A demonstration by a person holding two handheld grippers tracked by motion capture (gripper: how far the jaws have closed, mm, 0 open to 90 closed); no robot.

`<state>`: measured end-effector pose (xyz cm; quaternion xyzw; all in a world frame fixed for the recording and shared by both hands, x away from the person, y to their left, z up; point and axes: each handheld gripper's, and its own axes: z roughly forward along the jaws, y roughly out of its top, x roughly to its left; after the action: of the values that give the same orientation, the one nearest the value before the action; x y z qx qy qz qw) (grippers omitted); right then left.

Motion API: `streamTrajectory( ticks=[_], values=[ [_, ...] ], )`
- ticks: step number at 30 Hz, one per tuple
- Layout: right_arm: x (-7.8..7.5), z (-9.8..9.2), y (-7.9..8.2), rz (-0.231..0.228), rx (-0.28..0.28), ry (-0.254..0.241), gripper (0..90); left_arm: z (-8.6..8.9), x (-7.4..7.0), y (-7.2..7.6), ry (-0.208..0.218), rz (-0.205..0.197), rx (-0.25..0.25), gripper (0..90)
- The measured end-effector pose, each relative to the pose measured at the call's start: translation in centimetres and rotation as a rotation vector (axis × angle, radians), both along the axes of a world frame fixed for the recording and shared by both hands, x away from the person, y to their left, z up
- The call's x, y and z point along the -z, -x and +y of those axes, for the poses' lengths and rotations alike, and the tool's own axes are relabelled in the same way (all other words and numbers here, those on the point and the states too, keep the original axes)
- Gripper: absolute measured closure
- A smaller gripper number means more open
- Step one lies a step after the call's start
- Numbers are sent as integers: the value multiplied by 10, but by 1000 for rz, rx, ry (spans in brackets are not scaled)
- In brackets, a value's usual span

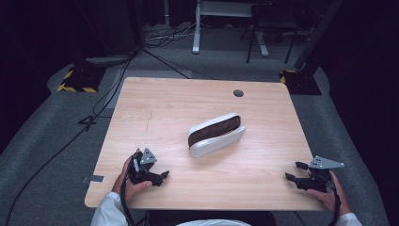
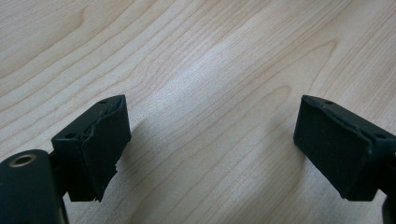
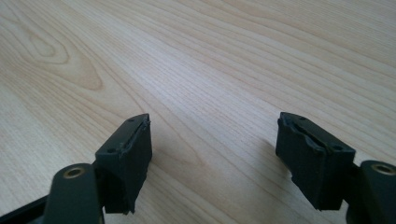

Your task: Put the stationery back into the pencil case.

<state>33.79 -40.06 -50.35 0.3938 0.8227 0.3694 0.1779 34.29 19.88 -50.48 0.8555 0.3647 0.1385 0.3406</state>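
A white case [image 1: 217, 134] with a dark brown inside lies open near the middle of the wooden table [image 1: 155, 108]. My left gripper [image 1: 161, 177] rests near the front left edge, held by a hand, pointing right. Its jaws stand wide apart over bare wood in the left gripper view [image 2: 212, 140]. My right gripper [image 1: 294, 172] sits near the front right edge, pointing left. Its jaws are also wide apart with nothing between them in the right gripper view [image 3: 212, 144]. Both grippers are well apart from the case.
A dark round hole [image 1: 238, 93] sits at the table's far right. Beyond the table are grey floor, cables [image 1: 164, 35], a white desk leg [image 1: 196, 28] and black-and-yellow stand bases [image 1: 77, 80].
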Motion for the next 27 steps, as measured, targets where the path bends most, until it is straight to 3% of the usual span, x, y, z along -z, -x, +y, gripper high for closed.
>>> streamTrajectory(
  ticks=[27],
  values=[
    [0,0,-1,4,37,2,236,0,0,-1,-1,2,2,111]
  ],
)
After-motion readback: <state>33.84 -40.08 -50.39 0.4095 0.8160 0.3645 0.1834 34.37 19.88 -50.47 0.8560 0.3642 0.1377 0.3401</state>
